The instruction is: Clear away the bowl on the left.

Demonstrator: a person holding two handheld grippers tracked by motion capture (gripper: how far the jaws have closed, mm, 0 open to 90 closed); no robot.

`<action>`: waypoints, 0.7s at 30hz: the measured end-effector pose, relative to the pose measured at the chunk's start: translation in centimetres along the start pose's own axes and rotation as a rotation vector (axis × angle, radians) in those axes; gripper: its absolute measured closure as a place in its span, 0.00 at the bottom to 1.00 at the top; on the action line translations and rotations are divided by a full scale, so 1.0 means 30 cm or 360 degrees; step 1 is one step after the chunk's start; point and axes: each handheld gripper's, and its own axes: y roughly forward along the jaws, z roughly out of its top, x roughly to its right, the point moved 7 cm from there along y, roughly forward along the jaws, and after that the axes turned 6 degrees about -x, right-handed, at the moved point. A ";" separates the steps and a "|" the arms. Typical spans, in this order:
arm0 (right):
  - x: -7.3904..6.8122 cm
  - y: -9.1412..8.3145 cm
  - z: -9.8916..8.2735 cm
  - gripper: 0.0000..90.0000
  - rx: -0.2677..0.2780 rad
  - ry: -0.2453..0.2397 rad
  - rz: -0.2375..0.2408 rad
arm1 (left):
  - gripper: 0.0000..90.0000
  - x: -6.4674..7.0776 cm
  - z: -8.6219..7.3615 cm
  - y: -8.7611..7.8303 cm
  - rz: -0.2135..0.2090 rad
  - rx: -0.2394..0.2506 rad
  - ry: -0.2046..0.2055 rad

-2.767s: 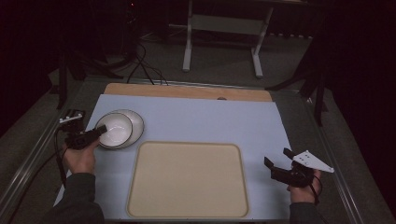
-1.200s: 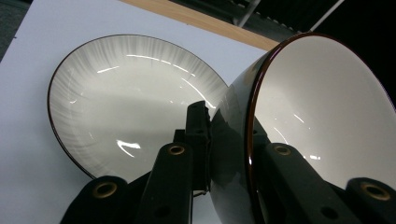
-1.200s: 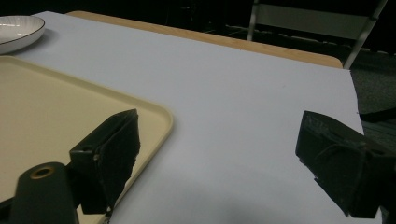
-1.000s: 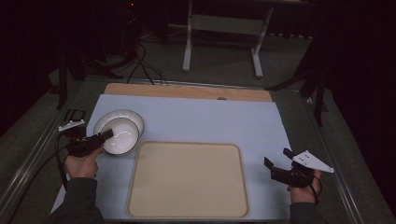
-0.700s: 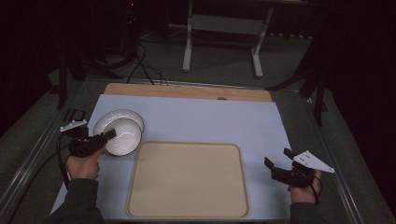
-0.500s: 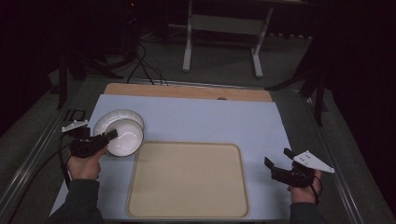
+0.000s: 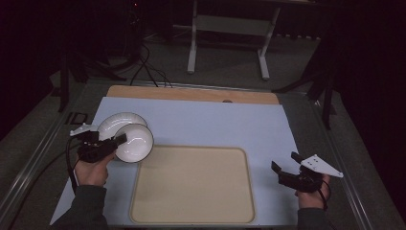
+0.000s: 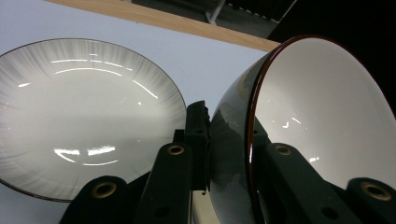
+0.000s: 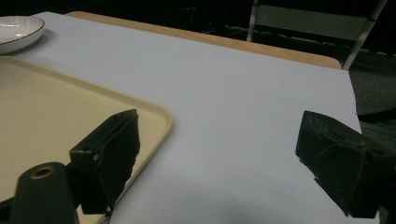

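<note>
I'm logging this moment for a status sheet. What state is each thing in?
bowl: lifted off the plate, tilted, its rim clamped.
plate: flat on the table, nothing in it.
tray: flat on the table, nothing on it.
left gripper: shut on the bowl.
right gripper: open, holding nothing, beside the tray.

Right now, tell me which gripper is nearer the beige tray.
Right. The right gripper hangs open just off the tray's right edge; the left gripper, holding the bowl, is beyond its far-left corner.
</note>
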 end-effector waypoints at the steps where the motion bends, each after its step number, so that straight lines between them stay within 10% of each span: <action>1: 0.000 0.000 0.000 0.15 0.0000 0.0000 0.0000 | 0.89 0.003 -0.001 0.000 -0.0003 -0.0002 0.0004; 21: 0.000 0.000 0.000 0.15 0.0002 -0.0003 -0.0002 | 0.88 0.053 -0.023 0.013 -0.0041 -0.0042 0.0055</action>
